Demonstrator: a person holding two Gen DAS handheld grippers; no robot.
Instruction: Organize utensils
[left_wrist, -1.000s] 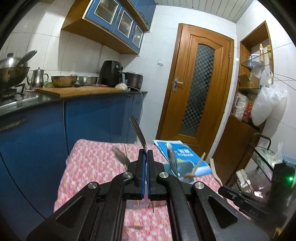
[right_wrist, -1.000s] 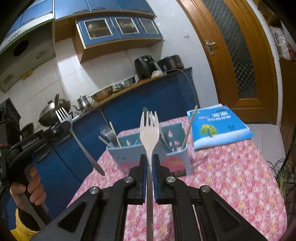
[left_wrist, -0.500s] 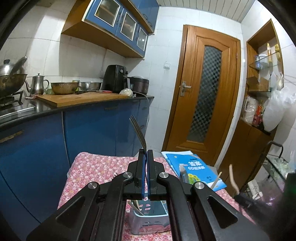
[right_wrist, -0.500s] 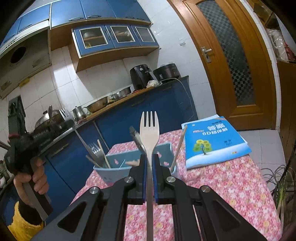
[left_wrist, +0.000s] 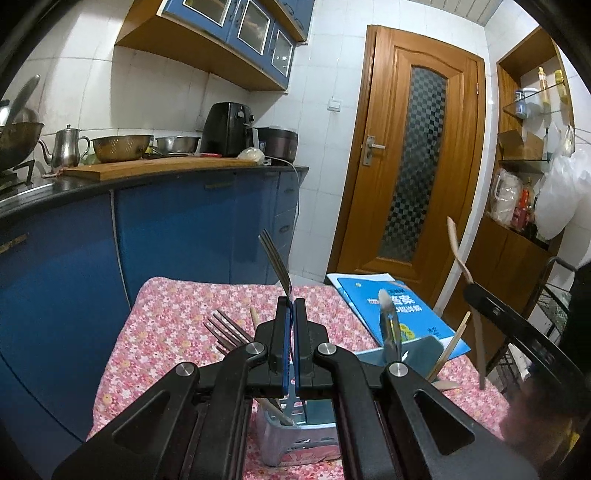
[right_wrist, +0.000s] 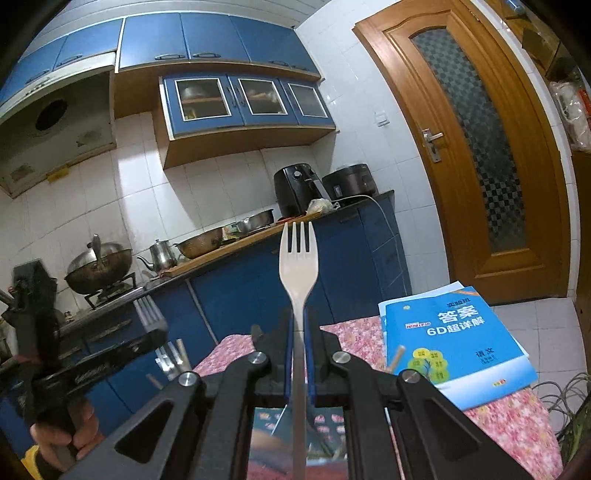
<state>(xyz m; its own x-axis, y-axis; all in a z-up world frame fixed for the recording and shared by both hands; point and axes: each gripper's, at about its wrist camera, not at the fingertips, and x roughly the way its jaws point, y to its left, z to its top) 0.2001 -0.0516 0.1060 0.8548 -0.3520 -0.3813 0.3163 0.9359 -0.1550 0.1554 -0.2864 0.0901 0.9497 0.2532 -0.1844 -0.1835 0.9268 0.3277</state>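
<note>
Clamping a slim metal fork (left_wrist: 275, 258) edge-on, the left gripper (left_wrist: 291, 314) has its blue-padded jaws pressed tight on the shaft, tines slanting up and away. Below it stands a pale blue plastic utensil caddy (left_wrist: 295, 435) with slotted walls, on a worktop (left_wrist: 166, 332) draped in pink floral cloth. Other steel fork tines (left_wrist: 225, 328), a rounded wooden stick and a knife blade (left_wrist: 388, 325) rise from its compartments. The right gripper (right_wrist: 298, 325) pinches the flat handle of a pale, matte fork (right_wrist: 298, 254), held upright with four short tines on top; its jaws are closed on that handle. A glossy blue paperback (right_wrist: 450, 347) lies flat on the cloth to the right, just beyond the caddy. At the left edge of the right view a hand (right_wrist: 62, 439) grips the other tool's black handle.
</note>
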